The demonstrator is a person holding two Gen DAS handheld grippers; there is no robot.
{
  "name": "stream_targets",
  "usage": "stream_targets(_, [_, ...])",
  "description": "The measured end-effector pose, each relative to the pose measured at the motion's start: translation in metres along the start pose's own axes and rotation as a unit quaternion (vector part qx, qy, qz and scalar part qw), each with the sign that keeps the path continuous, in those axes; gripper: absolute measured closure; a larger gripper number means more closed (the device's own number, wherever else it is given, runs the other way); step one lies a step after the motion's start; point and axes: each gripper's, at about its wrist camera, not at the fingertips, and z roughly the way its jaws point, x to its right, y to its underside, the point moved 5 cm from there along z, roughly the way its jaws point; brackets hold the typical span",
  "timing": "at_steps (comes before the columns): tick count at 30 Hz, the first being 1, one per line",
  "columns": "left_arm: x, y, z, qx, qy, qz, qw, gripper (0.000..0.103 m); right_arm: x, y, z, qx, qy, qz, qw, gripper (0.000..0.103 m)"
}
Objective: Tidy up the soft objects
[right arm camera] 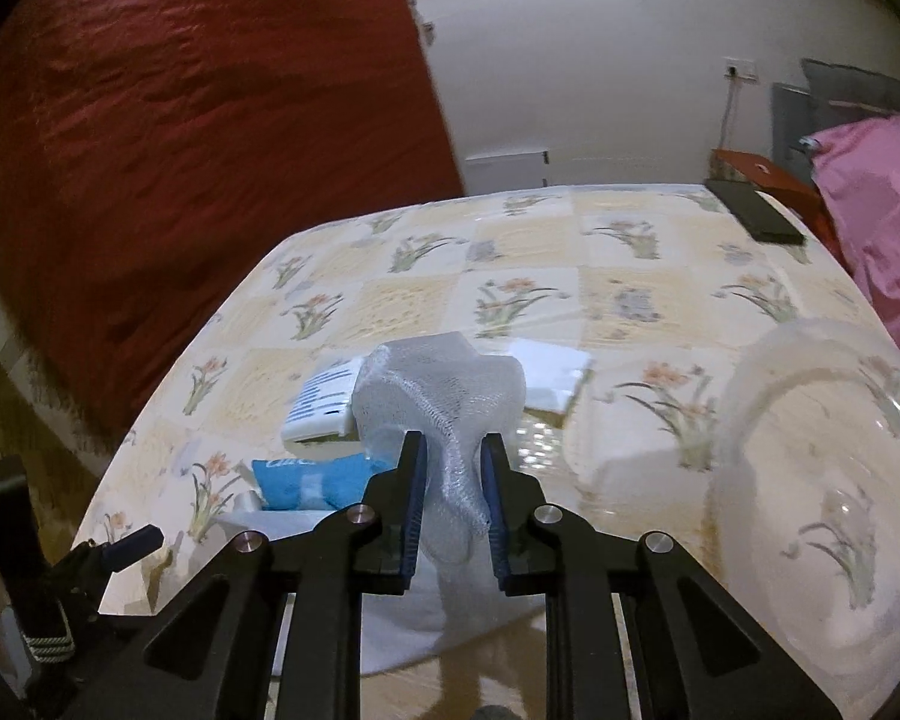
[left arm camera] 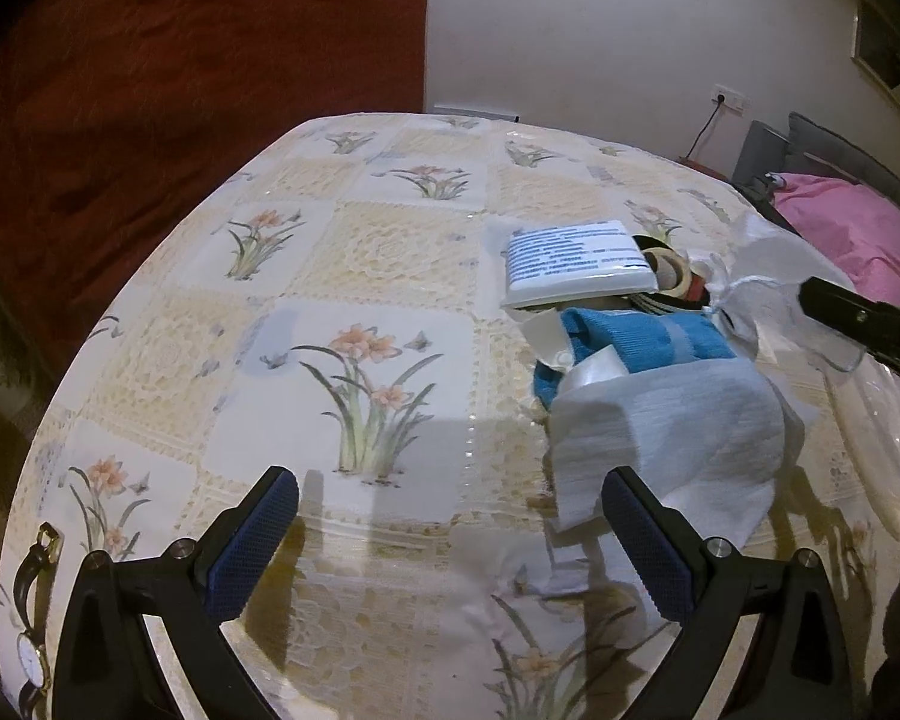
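The right gripper (right arm camera: 453, 474) is closed on a white mesh pouch (right arm camera: 444, 396), which bulges out ahead of the fingertips and hangs above the flowered tablecloth (right arm camera: 570, 240). The left gripper (left arm camera: 450, 516) is wide and empty, low over the cloth just beside a white cloth (left arm camera: 666, 438) that covers part of a pile. In this pile lie a blue knitted piece (left arm camera: 636, 336) and a white printed packet (left arm camera: 576, 264). I think the main risk is the thin mesh: only a narrow fold is between the pads, so a fast swing could let it slip out. A clear glass bowl (right arm camera: 810, 450) stands just to the right of the pouch; it seems to be the target, and a careless move could knock its rim. The pouch's cord could also drag other pieces from the pile.
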Motion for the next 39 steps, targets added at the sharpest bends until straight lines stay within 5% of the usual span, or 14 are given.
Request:
stream_targets(23, [0.082,0.012,0.001,-0.04,0.1,0.077,0.9912,0.0,0.075,0.004,-0.067,0.059,0.037,0.077,0.995,0.084])
stream_targets(32, [0.113,0.019,-0.01,-0.031,0.124,0.113,0.9854,0.0,0.125,0.017,-0.086,0.068,0.116,0.112,0.984,0.083])
stream_targets(33, [0.116,0.019,-0.01,-0.03,0.124,0.116,0.9851,0.001,0.13,0.018,-0.087,0.067,0.126,0.116,0.983,0.081])
stream_targets(38, [0.129,0.021,-0.007,-0.032,0.121,0.135,0.983,0.021,0.158,0.029,-0.091,0.058,0.179,0.127,0.974,0.03])
stream_targets(39, [0.129,0.022,-0.006,-0.033,0.12,0.137,0.9827,0.027,0.161,0.032,-0.092,0.059,0.189,0.128,0.972,0.027])
